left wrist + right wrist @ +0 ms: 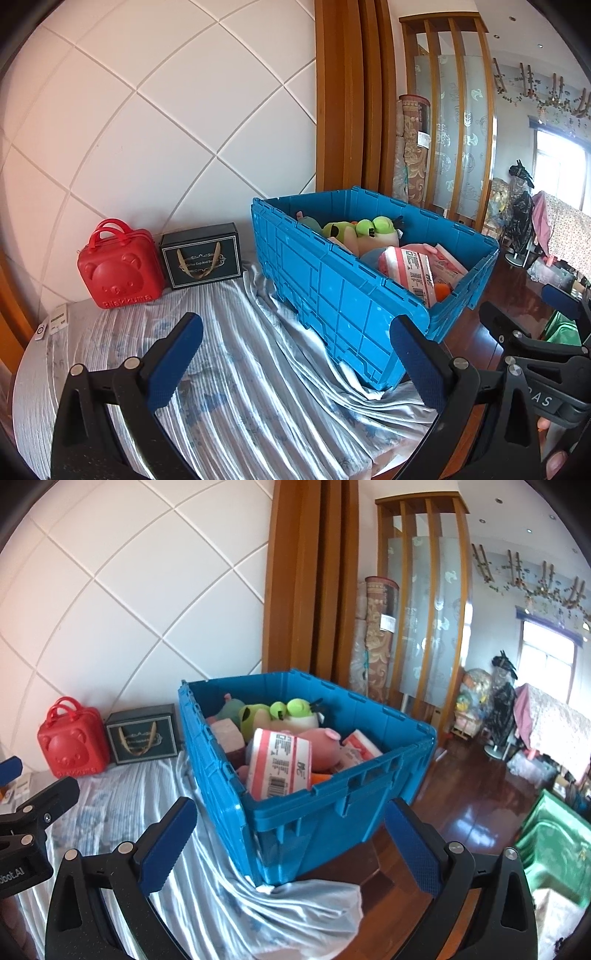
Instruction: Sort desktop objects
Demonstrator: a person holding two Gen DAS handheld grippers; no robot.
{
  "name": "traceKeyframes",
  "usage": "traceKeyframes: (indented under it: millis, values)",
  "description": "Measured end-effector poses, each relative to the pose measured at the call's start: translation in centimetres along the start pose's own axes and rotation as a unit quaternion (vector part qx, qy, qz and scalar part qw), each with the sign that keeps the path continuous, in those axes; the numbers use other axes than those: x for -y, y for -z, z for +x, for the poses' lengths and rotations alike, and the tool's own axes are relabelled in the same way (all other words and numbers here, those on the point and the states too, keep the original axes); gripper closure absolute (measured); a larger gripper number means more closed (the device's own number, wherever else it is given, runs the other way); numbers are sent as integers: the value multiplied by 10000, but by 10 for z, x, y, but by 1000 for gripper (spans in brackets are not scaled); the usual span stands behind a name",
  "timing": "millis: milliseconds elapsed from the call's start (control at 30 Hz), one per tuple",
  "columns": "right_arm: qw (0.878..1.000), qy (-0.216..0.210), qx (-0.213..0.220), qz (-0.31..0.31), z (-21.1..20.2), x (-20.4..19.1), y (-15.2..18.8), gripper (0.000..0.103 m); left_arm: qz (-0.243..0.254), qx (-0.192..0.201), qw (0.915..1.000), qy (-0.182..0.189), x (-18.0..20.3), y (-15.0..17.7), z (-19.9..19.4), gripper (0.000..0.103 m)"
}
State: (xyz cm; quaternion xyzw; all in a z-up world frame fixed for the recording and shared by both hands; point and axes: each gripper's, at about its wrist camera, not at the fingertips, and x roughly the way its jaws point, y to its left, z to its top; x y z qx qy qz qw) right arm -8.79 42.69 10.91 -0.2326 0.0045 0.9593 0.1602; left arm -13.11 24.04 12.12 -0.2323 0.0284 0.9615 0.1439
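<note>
A blue plastic crate (332, 295) (221, 753) stands on the cloth-covered table, holding a green frog plush (369, 229) (284, 712), a pink plush (325, 746) and a pink labelled pack (410, 266) (280, 764). Against the wall sit a red bear-faced case (118, 273) (70, 749) and a dark gift box (201, 258) (142, 740). My left gripper (295, 365) is open above the cloth in front of the crate, nothing between its fingers. My right gripper (291, 845) is open at the crate's near corner, also with nothing in it.
A striped pale cloth (240, 387) covers the table and bunches under the crate. Small white items (55, 321) lie at the far left edge. A green bin (554, 849) sits on the dark wood floor to the right. The tiled wall is close behind.
</note>
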Motion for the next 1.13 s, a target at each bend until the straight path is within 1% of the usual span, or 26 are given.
traceKeyframes:
  millis: [467, 900, 967, 1133]
  values:
    - [10000, 73, -54, -5, 12, 7, -4, 0, 41, -34, 10000, 32, 5, -4, 10, 0]
    - [9999, 146, -70, 26, 15, 13, -7, 0, 63, 26, 10000, 40, 8, -6, 13, 0]
    - [9999, 151, -69, 27, 16, 15, -6, 0, 66, 9, 9999, 107, 8, -6, 14, 0]
    - [9998, 159, -70, 65, 17, 20, -6, 0, 143, 80, 9998, 61, 15, -6, 12, 0]
